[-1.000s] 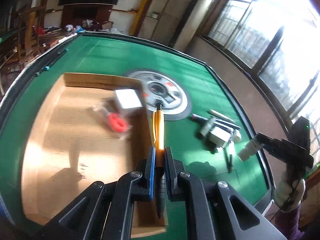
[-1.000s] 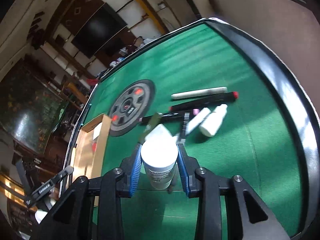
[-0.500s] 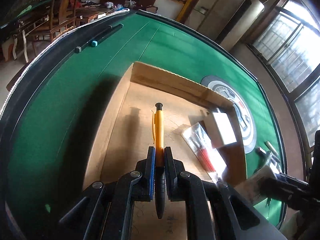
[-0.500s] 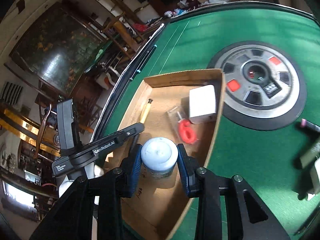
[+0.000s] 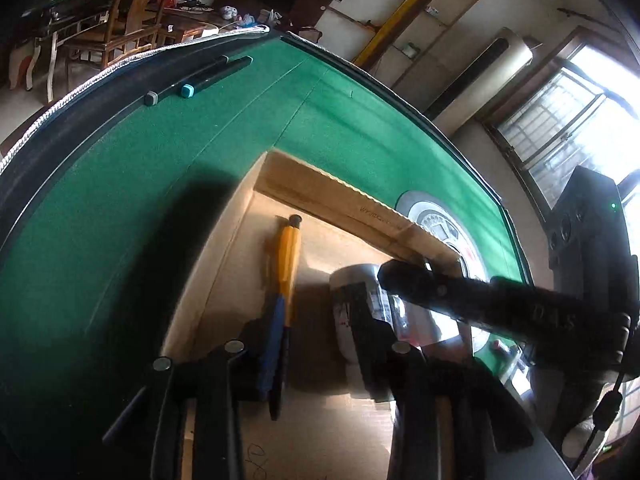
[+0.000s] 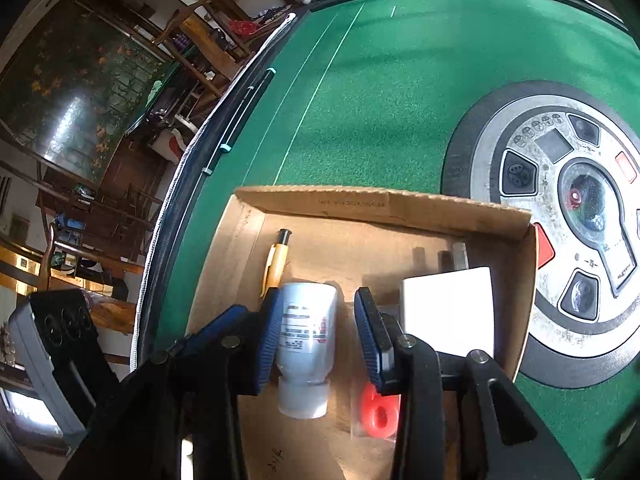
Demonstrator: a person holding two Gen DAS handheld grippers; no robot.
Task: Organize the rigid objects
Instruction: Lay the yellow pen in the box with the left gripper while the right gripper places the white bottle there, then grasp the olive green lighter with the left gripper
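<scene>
A shallow cardboard box [image 6: 380, 204] sits on the green table. An orange pen [image 5: 286, 264] lies on its floor along the left wall. My left gripper [image 5: 320, 332] is opening; the pen rests beside the left pad [image 5: 272, 340], unclamped. A white bottle [image 6: 306, 320] lies in the box, cap toward the camera. My right gripper [image 6: 320, 332] is opening around it: the left pad [image 6: 268, 336] touches the bottle and the right pad stands clear. The left wrist view shows the bottle [image 5: 354, 276] under the right gripper's finger [image 5: 440, 292].
A white block [image 6: 448, 308] and a red ring in a clear bag [image 6: 378, 412] also lie in the box. The round control panel [image 6: 560, 240] sits just right of the box. Two dark markers [image 5: 196, 80] lie on the table's far rim.
Both grippers moved from the green felt to over the box and lower. The left jaws let go of the pen, which now lies in the box. The right jaws loosened around the bottle.
</scene>
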